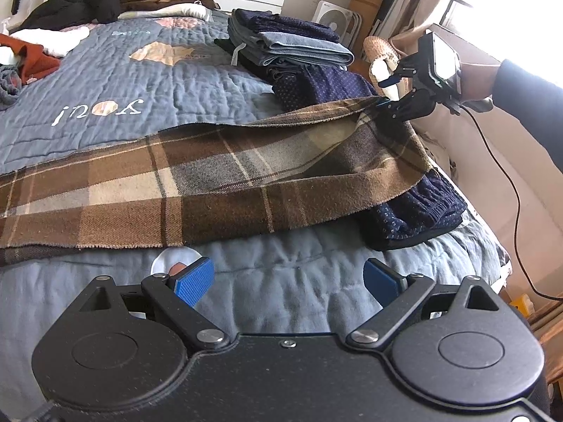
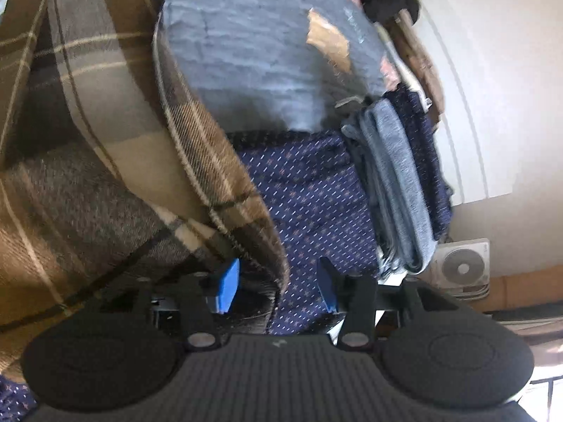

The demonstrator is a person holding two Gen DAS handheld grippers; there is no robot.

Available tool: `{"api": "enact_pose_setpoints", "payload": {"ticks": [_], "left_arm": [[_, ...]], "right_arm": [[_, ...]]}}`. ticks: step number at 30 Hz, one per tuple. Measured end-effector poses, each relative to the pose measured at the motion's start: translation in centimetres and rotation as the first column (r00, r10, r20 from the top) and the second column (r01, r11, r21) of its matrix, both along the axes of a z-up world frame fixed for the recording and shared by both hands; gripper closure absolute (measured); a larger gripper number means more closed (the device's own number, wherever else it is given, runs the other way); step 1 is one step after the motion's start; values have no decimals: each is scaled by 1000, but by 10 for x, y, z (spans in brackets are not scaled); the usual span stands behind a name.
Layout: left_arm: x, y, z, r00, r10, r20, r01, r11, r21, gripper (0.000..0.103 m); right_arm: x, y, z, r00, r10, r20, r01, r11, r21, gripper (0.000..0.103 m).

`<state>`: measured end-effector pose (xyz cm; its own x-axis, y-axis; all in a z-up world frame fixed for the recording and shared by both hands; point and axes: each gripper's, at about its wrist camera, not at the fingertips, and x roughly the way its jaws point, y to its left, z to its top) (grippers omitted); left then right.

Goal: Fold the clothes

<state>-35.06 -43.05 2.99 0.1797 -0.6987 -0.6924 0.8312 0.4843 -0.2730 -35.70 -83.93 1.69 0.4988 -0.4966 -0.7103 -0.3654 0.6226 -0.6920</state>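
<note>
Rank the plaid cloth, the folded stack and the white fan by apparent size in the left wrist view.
1. plaid cloth, largest by far.
2. folded stack.
3. white fan, smallest, though it stands farthest from the camera, so its true size is unsure.

Your left tongs (image 1: 286,281) hover over the near edge of the bed (image 1: 105,81), with nothing between the pads. Just beyond them the scarf (image 1: 197,190) lies across the bed from left to right. Its right end is lifted and drapes over a dotted garment (image 1: 415,218) at the bed's right edge. Your right tongs (image 1: 385,93) are at that raised corner; whether they pinch it is hard to tell. Behind the garment sits a stack of folded clothes (image 1: 292,44). More clothes (image 1: 31,56) lie at the far left, and a pile (image 1: 84,3) rests against the headboard.
</note>
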Motion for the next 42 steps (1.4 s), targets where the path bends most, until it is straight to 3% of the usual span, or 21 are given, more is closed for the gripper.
{"api": "enact_pose_setpoints", "payload": {"ticks": [2, 5, 8, 9, 15, 19, 24, 26, 29, 32, 36, 39, 42], "left_arm": [[1, 0, -1, 1000, 3, -3, -3, 1000, 4, 12], [2, 1, -2, 1000, 5, -6, -5, 1000, 5, 12], [3, 0, -2, 1000, 9, -9, -9, 1000, 5, 12], [3, 0, -2, 1000, 10, -14, -10, 1000, 5, 12], [5, 1, -3, 1000, 16, -17, -16, 1000, 10, 12], [6, 1, -4, 1000, 21, -19, -20, 1000, 14, 12], [7, 1, -5, 999, 24, -23, -24, 1000, 16, 12], [7, 1, -6, 999, 23, -27, -22, 1000, 19, 12], [5, 1, -6, 1000, 18, -22, -17, 1000, 24, 12], [4, 2, -6, 1000, 17, -20, -17, 1000, 21, 12], [3, 3, -5, 1000, 21, -17, -21, 1000, 20, 12], [4, 2, -3, 1000, 22, -17, -21, 1000, 19, 12], [4, 2, -3, 1000, 20, -23, -20, 1000, 16, 12]], "right_arm": [[4, -4, -2, 1000, -5, -9, 5, 1000, 1, 58], [9, -12, 6, 997, -40, 62, 37, 998, 46, 80], [15, -16, 15, 992, -72, 107, 60, 992, 108, 86], [17, -17, 17, 990, -77, 114, 63, 991, 122, 92], [27, -17, -8, 997, -75, 17, 74, 996, 50, 91], [26, -22, -14, 998, -62, 8, 62, 998, 24, 101], [26, -26, 14, 988, -3, 152, 18, 995, -95, 101], [30, -25, 21, 986, 26, 166, -3, 990, -140, 101], [47, -31, 22, 980, 9, 200, 27, 984, -177, 97], [69, -48, 15, 972, -74, 224, 116, 976, -182, 95], [82, -77, 10, 926, -261, 271, 294, 952, -87, 90], [69, -86, 16, 884, -353, 306, 378, 926, -24, 89], [35, -80, 41, 828, -412, 380, 405, 909, 102, 74]]}}
